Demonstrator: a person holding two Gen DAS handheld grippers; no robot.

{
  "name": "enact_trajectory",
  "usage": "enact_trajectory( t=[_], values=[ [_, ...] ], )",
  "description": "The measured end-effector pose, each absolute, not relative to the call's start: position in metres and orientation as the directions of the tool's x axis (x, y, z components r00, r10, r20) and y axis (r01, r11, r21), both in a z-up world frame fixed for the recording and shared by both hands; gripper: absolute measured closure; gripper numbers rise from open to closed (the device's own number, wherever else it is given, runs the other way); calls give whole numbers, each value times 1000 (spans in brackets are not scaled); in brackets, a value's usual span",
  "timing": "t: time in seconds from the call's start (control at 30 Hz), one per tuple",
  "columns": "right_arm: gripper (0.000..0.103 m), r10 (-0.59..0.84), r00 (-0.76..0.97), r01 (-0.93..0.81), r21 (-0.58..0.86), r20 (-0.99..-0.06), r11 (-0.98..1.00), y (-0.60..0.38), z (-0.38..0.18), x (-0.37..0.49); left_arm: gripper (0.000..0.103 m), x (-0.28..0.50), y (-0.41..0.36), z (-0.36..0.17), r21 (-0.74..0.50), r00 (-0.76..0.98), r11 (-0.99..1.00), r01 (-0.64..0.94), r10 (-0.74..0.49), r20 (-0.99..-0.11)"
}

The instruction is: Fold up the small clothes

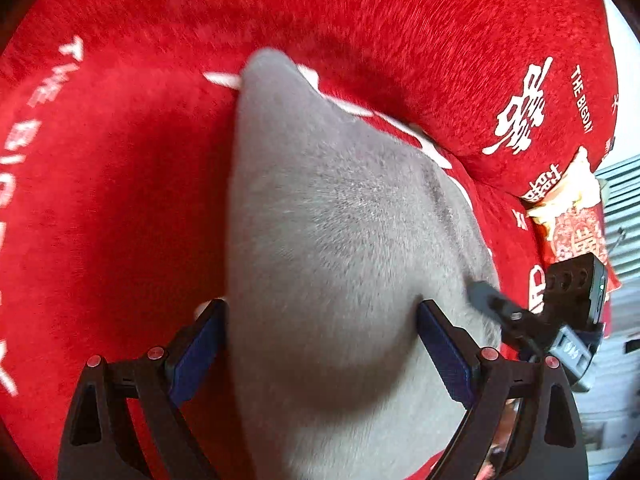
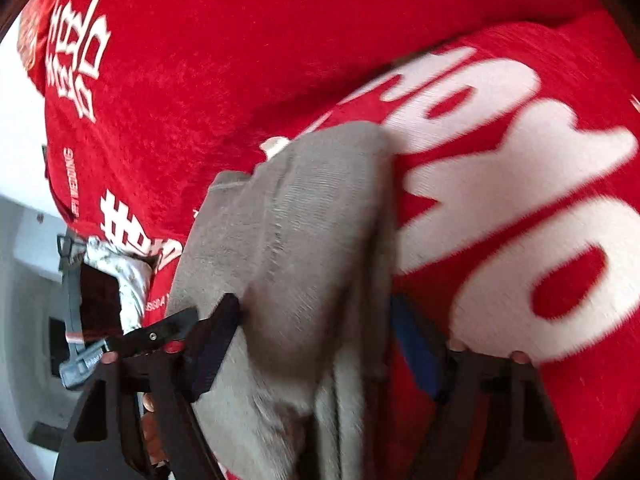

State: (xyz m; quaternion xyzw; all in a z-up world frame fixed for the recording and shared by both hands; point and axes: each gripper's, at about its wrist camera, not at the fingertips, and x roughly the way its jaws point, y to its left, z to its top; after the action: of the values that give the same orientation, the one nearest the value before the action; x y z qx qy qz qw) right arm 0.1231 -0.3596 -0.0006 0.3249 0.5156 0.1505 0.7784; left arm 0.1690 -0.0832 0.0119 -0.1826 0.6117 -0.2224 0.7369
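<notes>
Grey garment (image 1: 340, 240) seen between spread pads of left gripper (image 1: 320, 344), on red cover (image 1: 120, 200). Right gripper (image 2: 316, 332) blurred; jaws apart, cloth between, grip perhaps not made.

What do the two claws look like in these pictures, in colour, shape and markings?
The left claw has black, angular plastic arms with open triangular cut-outs, round red pivot caps, and flat dark blue ribbed pads on its fingers. The right claw has the same build: black frame, red caps, blue pad. In the left view its side shows a grey block with holes and a small green light.
</notes>
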Motion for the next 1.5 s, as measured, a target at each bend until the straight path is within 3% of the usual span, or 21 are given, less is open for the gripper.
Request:
enact_trajectory(
  t=[0.2,0.5,0.67,0.87,1.5],
  values=[
    [45,539,417,84,622,-732,779,-343,-6,148,8,183,-104,10,-485,173,854,189,-515,-840],
    [48,524,444,22,594,-727,804,-337,-8,147,9,178,-104,10,-445,228,856,263,-503,-834],
    [58,368,421,5,407,-829,913,-309,12,147,39,167,-111,28,-352,277,885,305,-436,-856],
    [65,156,410,-28,159,-899,987,-271,35,144,50,155,-125,44,-220,312,923,316,-320,-895],
    [66,179,390,-21,185,-903,982,-245,53,102,51,105,-90,55,-211,301,936,283,-295,-907]
  ],
)
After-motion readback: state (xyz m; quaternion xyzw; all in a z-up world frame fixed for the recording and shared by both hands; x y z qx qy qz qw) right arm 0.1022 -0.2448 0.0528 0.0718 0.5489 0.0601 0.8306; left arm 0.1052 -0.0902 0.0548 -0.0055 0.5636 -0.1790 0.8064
